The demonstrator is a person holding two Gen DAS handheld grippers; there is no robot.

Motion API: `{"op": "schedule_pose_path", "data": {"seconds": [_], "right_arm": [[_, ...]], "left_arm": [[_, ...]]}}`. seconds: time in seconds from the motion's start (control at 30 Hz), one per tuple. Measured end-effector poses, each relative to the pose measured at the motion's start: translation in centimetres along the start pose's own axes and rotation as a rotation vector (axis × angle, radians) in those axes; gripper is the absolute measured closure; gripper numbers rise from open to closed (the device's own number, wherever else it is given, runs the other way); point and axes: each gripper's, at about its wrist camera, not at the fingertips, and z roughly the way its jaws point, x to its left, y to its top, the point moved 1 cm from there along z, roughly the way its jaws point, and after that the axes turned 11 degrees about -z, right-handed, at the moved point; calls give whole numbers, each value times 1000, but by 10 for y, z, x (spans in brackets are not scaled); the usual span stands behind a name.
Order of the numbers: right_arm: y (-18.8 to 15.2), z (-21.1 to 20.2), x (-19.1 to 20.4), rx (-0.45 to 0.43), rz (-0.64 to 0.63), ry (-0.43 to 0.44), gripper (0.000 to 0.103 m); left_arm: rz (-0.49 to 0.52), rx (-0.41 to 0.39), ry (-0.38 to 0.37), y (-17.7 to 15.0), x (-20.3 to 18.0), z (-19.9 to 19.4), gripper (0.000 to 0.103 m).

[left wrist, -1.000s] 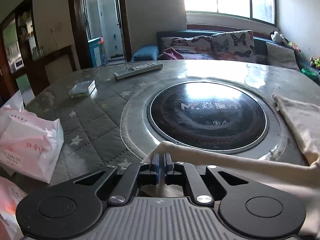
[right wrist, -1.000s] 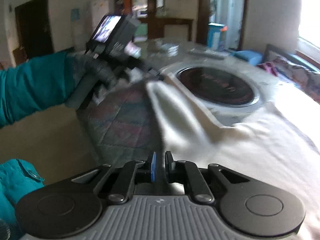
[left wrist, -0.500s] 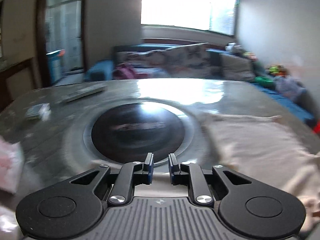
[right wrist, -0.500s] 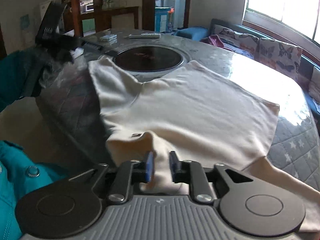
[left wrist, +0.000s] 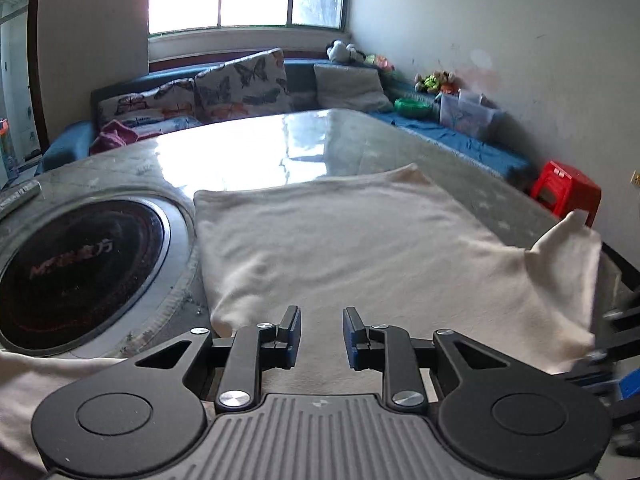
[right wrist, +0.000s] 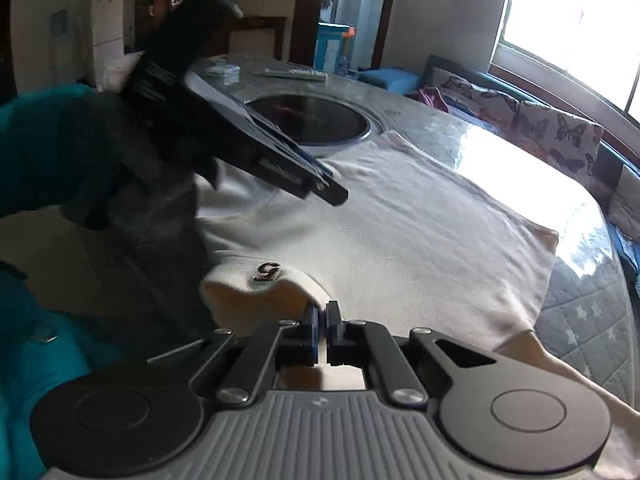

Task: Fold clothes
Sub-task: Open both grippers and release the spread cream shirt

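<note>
A cream T-shirt (left wrist: pixel 340 248) lies spread flat on the table, with a small dark logo (right wrist: pixel 267 271) near its close edge. My left gripper (left wrist: pixel 320 336) hovers open just above the shirt's near part, nothing between its fingers. In the right wrist view the left gripper (right wrist: pixel 330 194) reaches in from the left, held by a gloved hand in a teal sleeve (right wrist: pixel 44 140). My right gripper (right wrist: pixel 322 320) is shut on a fold of the T-shirt (right wrist: pixel 400 232) at its near edge. In the left wrist view a corner of the shirt (left wrist: pixel 568 248) stands lifted beside the blurred right gripper (left wrist: pixel 616 344).
A round black hob (left wrist: pixel 72 272) is set into the table left of the shirt. A remote (right wrist: pixel 296 75) and a small packet (right wrist: pixel 226 70) lie at the far end. A sofa with butterfly cushions (left wrist: pixel 240 84) runs behind the table; a red stool (left wrist: pixel 564 192) stands at its right.
My left gripper has let go of the cloth it held, opened, and swung right over the shirt. The right gripper keeps its hold, and the shirt now lies spread out.
</note>
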Motion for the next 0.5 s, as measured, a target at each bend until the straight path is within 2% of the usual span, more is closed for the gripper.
{"op": "schedule_pose_path", "data": {"seconds": [0.2, 0.33, 0.5], "right_arm": [[-10, 8, 3, 26, 27, 40, 100], [-5, 4, -10, 19, 71, 90, 94], [-7, -11, -42, -1, 136, 49, 94]], "left_arm": [[-21, 17, 18, 0, 11, 7, 76], [-20, 21, 22, 1, 17, 4, 74], [-17, 24, 13, 1, 21, 3, 70]]}}
